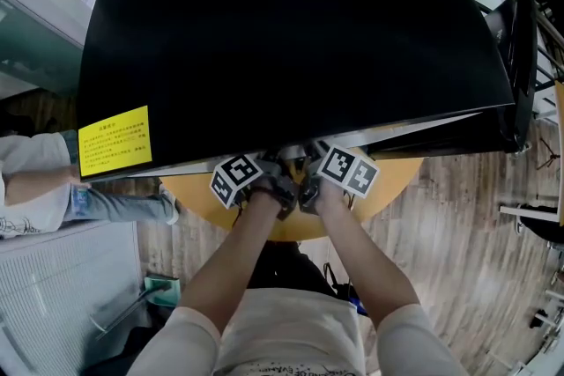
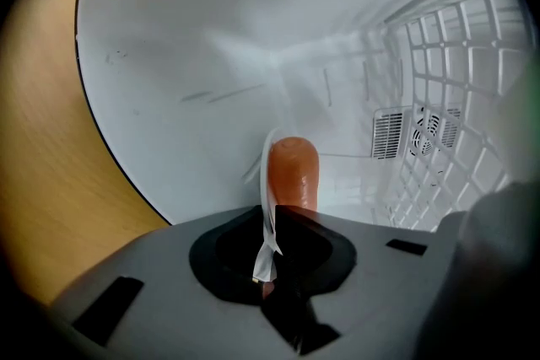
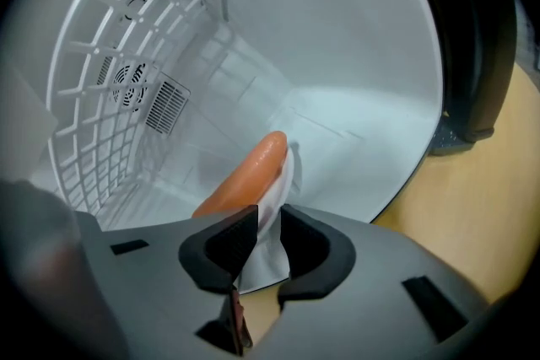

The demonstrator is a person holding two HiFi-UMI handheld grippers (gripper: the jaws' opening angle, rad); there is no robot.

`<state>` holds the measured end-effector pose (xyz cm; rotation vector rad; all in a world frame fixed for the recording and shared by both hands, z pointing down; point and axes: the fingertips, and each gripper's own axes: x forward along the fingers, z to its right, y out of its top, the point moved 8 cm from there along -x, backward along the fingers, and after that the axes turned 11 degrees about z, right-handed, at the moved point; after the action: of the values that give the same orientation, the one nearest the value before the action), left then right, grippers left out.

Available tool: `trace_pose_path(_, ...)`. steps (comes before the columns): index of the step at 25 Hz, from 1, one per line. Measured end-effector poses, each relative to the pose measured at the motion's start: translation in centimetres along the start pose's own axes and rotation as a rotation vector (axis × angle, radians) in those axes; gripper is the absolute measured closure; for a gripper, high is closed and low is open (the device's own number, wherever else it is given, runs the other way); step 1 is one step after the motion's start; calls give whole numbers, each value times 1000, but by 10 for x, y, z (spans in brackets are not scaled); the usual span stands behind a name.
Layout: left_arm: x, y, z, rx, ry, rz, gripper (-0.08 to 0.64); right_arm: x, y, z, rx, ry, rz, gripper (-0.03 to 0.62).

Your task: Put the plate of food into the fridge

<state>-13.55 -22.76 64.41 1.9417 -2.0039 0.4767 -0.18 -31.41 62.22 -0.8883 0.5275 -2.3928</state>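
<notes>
Left gripper [image 2: 272, 239] and right gripper [image 3: 263, 249] each clamp the plate [image 2: 268, 169] rim at the fridge [image 2: 253, 55] mouth. If I roll one wrist unevenly, I reckon the sausage [image 2: 293, 173] slides off or the thin rim slips.

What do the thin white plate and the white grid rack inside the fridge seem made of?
The thin white plate is probably paper or thin plastic: matte, and its edge looks creased where it is gripped. The white grid rack is moulded plastic or coated wire, unclear which: smooth bars with a soft sheen.
</notes>
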Motion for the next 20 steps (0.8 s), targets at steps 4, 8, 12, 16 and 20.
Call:
trace_pose_path(4,2,2,7,8,-40,9,452,0,0,-4,-79,-32,3,500)
trace_pose_path(8,0,1,11,17,-59,-13,409,-5,3,-6,-154,-73,25,482)
trace_pose_path(12,-6,-1,10,22,-41,-48,402,-9,0,-3,-133,-71,26,480)
trace_pose_path(16,-13,2,14,49,-52,-74,396,-15,0,-2,-103,-69,39,480)
trace_pose_path(20,-30,3,15,102,-69,-98,396,-33,-2,-5,-103,-44,53,480)
